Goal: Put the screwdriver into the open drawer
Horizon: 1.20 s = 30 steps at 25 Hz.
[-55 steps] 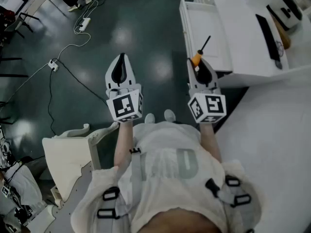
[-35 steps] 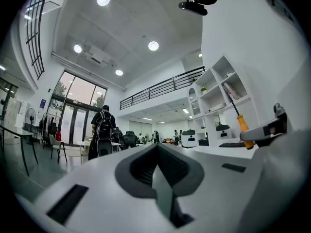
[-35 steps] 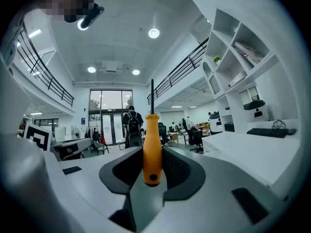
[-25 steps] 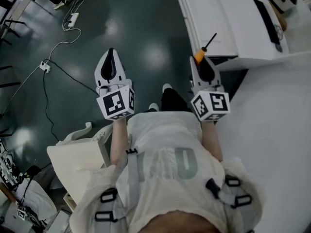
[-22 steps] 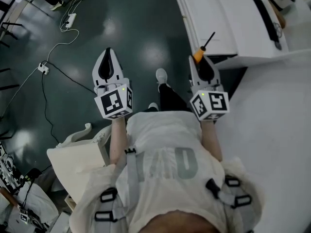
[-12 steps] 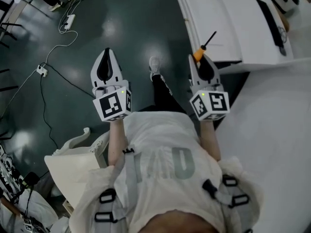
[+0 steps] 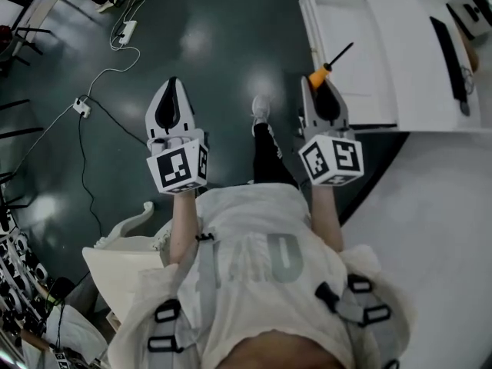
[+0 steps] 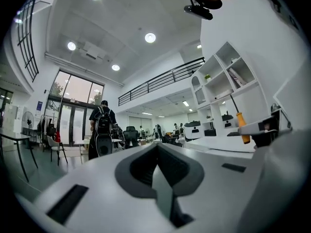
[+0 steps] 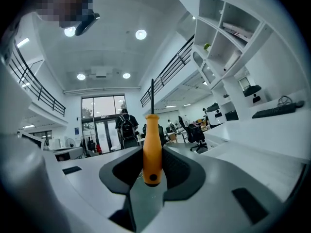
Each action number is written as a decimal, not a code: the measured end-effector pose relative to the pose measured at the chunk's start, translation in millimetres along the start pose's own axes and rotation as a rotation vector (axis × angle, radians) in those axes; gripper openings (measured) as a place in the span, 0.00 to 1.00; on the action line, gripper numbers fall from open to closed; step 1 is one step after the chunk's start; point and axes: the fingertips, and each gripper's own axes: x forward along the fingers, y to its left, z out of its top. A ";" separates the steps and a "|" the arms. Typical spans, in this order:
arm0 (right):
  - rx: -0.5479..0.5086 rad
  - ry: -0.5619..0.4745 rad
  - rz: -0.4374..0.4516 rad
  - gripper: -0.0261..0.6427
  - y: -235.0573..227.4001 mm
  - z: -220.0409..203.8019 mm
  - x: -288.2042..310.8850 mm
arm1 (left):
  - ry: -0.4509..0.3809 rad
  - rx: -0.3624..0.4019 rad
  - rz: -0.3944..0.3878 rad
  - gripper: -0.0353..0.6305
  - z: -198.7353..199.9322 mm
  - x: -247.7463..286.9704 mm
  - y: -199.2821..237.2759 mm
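The screwdriver (image 7: 320, 74) has an orange handle and a thin black shaft. My right gripper (image 7: 317, 85) is shut on the handle, and the shaft points up and to the right over the open white drawer (image 7: 361, 75). In the right gripper view the handle (image 9: 152, 147) stands upright between the jaws of that gripper (image 9: 151, 178). My left gripper (image 7: 171, 84) hangs over the dark floor, left of the drawer, shut and with nothing in it. In the left gripper view its jaws (image 8: 158, 149) meet, and the screwdriver (image 8: 241, 127) shows at the right.
The drawer juts out from a white desk (image 7: 430, 106) with a dark keyboard (image 7: 453, 52) on it. A white cable and power strip (image 7: 81, 104) trail across the floor at left. My shoe (image 7: 261, 108) is between the grippers. A cream chair (image 7: 115, 244) stands at lower left.
Both grippers have moved across the floor as I walk, side by side. The drawer now lies further right in view. The screwdriver stays in the right gripper.
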 end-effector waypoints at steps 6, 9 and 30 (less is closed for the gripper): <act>-0.036 0.049 -0.001 0.22 -25.3 16.6 73.0 | -0.001 -0.013 -0.042 0.06 7.2 81.6 -4.6; -0.056 0.069 0.013 0.22 -36.3 32.6 121.1 | 0.004 -0.016 -0.037 0.06 16.2 133.5 -0.9; -0.060 0.063 -0.082 0.22 -144.6 93.8 328.1 | -0.065 -0.023 -0.203 0.06 69.7 423.5 -42.4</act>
